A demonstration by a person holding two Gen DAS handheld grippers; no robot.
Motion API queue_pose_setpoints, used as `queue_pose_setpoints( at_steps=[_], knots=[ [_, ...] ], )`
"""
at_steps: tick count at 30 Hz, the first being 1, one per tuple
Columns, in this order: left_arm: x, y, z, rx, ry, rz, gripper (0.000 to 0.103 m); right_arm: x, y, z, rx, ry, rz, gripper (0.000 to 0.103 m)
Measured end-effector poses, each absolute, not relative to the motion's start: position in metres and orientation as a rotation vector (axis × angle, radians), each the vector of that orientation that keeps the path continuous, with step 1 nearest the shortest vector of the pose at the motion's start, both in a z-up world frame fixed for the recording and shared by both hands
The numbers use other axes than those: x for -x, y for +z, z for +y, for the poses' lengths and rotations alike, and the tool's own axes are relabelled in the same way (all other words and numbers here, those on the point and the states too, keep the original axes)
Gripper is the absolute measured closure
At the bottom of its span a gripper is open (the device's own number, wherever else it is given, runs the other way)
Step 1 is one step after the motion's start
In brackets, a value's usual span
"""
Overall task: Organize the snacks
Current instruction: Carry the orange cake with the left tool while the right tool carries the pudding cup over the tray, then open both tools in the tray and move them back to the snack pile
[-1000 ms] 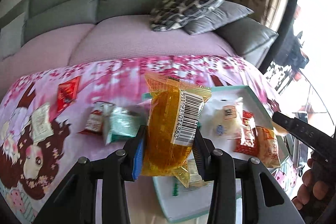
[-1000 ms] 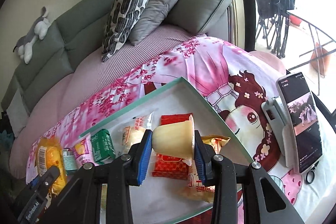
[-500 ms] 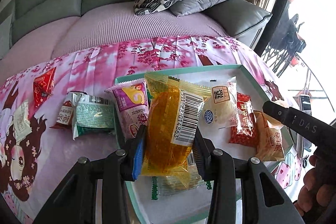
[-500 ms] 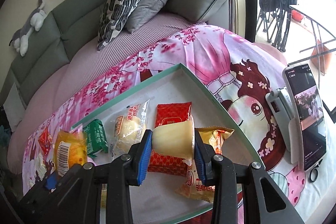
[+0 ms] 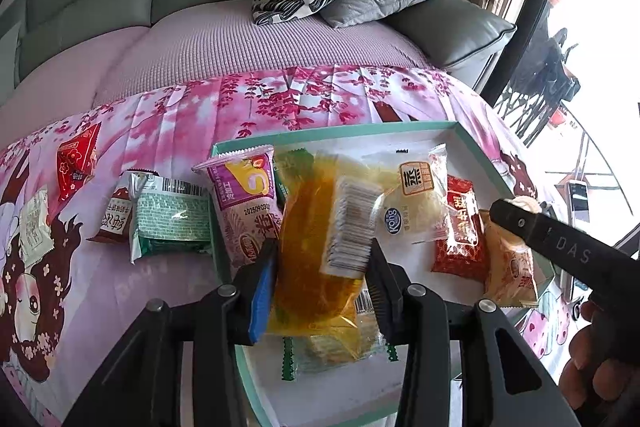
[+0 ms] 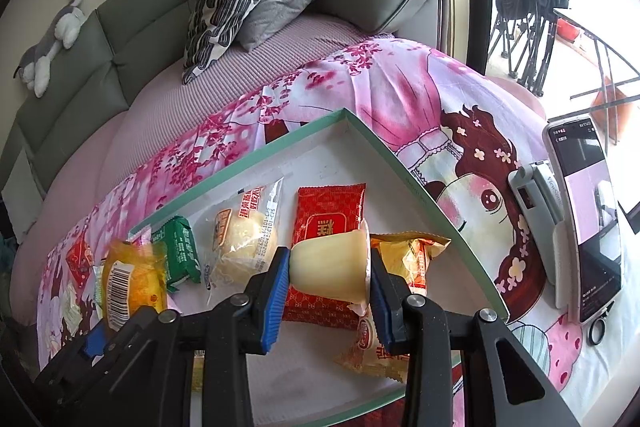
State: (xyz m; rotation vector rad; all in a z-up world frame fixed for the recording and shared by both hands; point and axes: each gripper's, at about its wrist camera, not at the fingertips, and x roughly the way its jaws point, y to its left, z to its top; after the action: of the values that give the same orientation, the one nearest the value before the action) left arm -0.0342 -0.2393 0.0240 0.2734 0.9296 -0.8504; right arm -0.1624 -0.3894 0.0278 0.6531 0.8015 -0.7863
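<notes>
A yellow snack packet [image 5: 312, 259] with a barcode label sits blurred and tilted between the jaws of my left gripper [image 5: 322, 279], which are opening; the pads no longer clamp it. It hangs over the near left part of the teal-rimmed white tray [image 5: 336, 133]. The right wrist view shows the same packet [image 6: 128, 279] at the tray's [image 6: 248, 163] left end. My right gripper [image 6: 330, 267] is shut on a pale yellow jelly cup [image 6: 332, 263], held sideways above a red packet [image 6: 328, 227] in the tray.
The tray holds a pink packet [image 5: 248, 203], a clear bun packet [image 5: 416, 207], an orange packet [image 5: 508, 271] and a green-edged one [image 5: 332, 347]. Green [image 5: 172, 223] and red [image 5: 76, 159] packets lie on the pink cloth to its left. A phone on a stand [image 6: 588, 211] is at the right.
The left gripper came over the tray, then stopped. Its jaws have widened and the yellow packet has tipped and slid between them. The right gripper still holds the jelly cup.
</notes>
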Motion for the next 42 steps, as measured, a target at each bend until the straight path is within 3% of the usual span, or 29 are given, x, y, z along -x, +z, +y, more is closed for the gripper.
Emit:
queue_pose_setpoints(
  at_steps=[2, 11, 13, 15, 21, 23, 24, 33, 36, 42],
  knots=[
    [0.034, 0.026, -0.238, -0.266, -0.851, 0.925, 0.050, 0.162, 0.027, -0.389, -0.652, -0.786, 0.807, 0.063],
    [0.026, 0.038, -0.224, -0.224, -0.777, 0.906, 0.046, 0.159, 0.027, -0.387, -0.632, -0.793, 0.828, 0.063],
    [0.019, 0.040, -0.217, -0.209, -0.728, 0.913, 0.033, 0.160, 0.029, -0.387, -0.631, -0.795, 0.821, 0.054],
    [0.010, 0.038, -0.207, -0.173, -0.667, 0.933, 0.033, 0.160, 0.029, -0.387, -0.630, -0.797, 0.821, 0.041],
    [-0.017, 0.024, -0.179, -0.114, -0.449, 1.022, 0.033, 0.153, 0.027, -0.382, -0.604, -0.779, 0.853, 0.030],
    [-0.025, 0.018, -0.168, -0.086, -0.388, 1.046, 0.026, 0.148, 0.028, -0.378, -0.589, -0.761, 0.860, 0.028],
    [-0.029, 0.015, -0.162, -0.072, -0.351, 1.058, 0.018, 0.146, 0.028, -0.376, -0.582, -0.751, 0.859, 0.026],
    [-0.041, 0.007, -0.135, 0.010, -0.244, 1.088, 0.010, 0.132, 0.029, -0.362, -0.558, -0.687, 0.844, 0.012],
    [-0.042, 0.006, -0.134, -0.011, -0.219, 1.078, 0.008, 0.131, 0.029, -0.361, -0.562, -0.677, 0.826, 0.000],
    [-0.047, 0.005, -0.124, 0.032, -0.206, 1.097, 0.007, 0.128, 0.027, -0.360, -0.562, -0.668, 0.823, 0.000]
  ],
)
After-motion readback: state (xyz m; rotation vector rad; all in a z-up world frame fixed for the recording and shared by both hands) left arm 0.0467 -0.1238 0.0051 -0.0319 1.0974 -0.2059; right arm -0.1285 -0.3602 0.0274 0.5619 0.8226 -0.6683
